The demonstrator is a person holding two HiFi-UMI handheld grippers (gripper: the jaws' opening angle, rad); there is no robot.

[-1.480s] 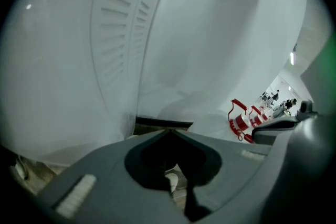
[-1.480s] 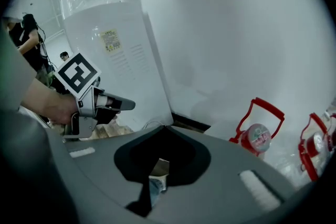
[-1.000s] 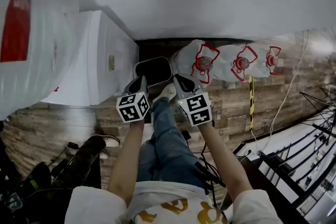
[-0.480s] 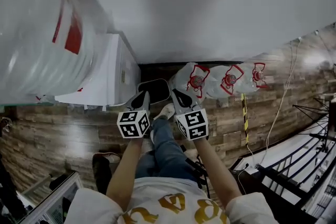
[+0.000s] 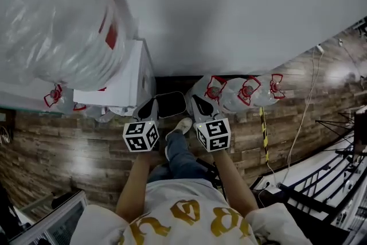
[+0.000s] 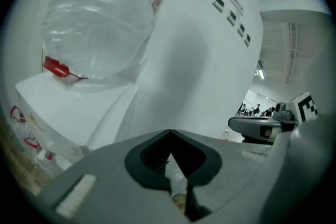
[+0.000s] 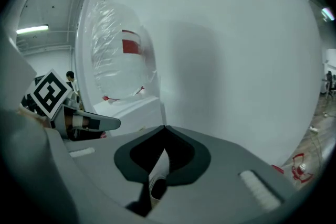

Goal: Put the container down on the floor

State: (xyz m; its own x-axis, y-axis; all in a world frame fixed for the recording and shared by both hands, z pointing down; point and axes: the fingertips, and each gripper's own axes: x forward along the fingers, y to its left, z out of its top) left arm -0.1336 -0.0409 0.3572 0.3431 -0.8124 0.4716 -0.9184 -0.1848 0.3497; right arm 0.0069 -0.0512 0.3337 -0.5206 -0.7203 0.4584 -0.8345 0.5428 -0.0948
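Dark-lined with a pale rim, the container point(image 5: 170, 105) I take to be the task's own stands on the wood-plank floor point(image 5: 74, 140), hard against the foot of the white wall point(image 5: 241, 20). Its long axis runs left to right along that wall. By that reading it is already down, though a plastic-wrapped bottle point(image 5: 57, 20) on the white cabinet point(image 5: 123, 86) to the left could be the thing meant.

From the head view the container lies straight ahead and between the two tools. The left gripper point(image 5: 149, 107) points over its left end and the right gripper point(image 5: 198, 102) over its right end, so neither is clearly nearer. A white shoe point(image 5: 182, 125) sits just on the near side of it.

Neither tool has hold of anything. In the left gripper view the fingers point(image 6: 105, 176) meet at their tips with only a sliver of floor showing through the gap behind them. In the right gripper view the fingers point(image 7: 226, 165) are likewise pressed together, with the shoe glimpsed through the gap. Both views look at the wall and cabinet, not down at the container, so the tools seem aimed above it. Any grasp would call for tipping them down and parting the fingers.

Water jugs with red handles point(image 5: 246, 92) lie along the wall just to the right.
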